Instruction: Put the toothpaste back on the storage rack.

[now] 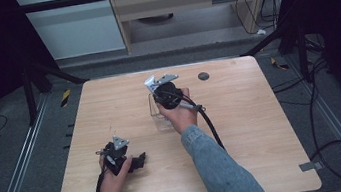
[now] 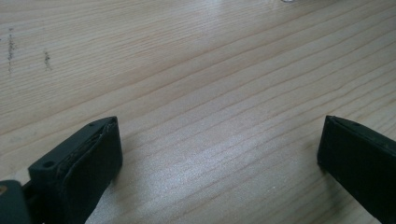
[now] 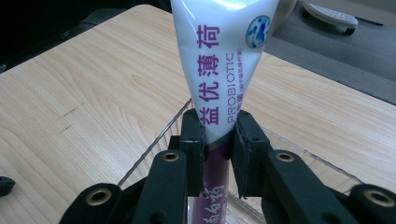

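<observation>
Clamped on a toothpaste tube (image 3: 219, 70), the jaws of the right gripper (image 3: 219, 140) press their pads against its narrow lower part, where the white printed skin gives way to purple. The tube stands nearly upright between them, its wide flat end fanning out above, and it is held over a clear plastic box (image 3: 159, 135) whose rim runs just beside and under the jaws. In the high view the right gripper (image 1: 166, 95) sits near the middle of the wooden table (image 1: 244, 131), with the box (image 1: 158, 115) directly below it. Off to the near left, the left gripper (image 1: 132, 162) rests low over bare wood, and in its own view the two jaws stand wide apart with nothing between them. I judge the tube to be light and soft-walled: it will dent under the pads and could squirm or slip on its glossy skin if pinched across a full, rounded part. The present hold on the slimmer stretch looks sound, since there is less paste there to squeeze aside. The flat crimped end would also take a firm pinch without bulging. The box looks thin and light, so it may slide if the tube bumps its wall.
</observation>
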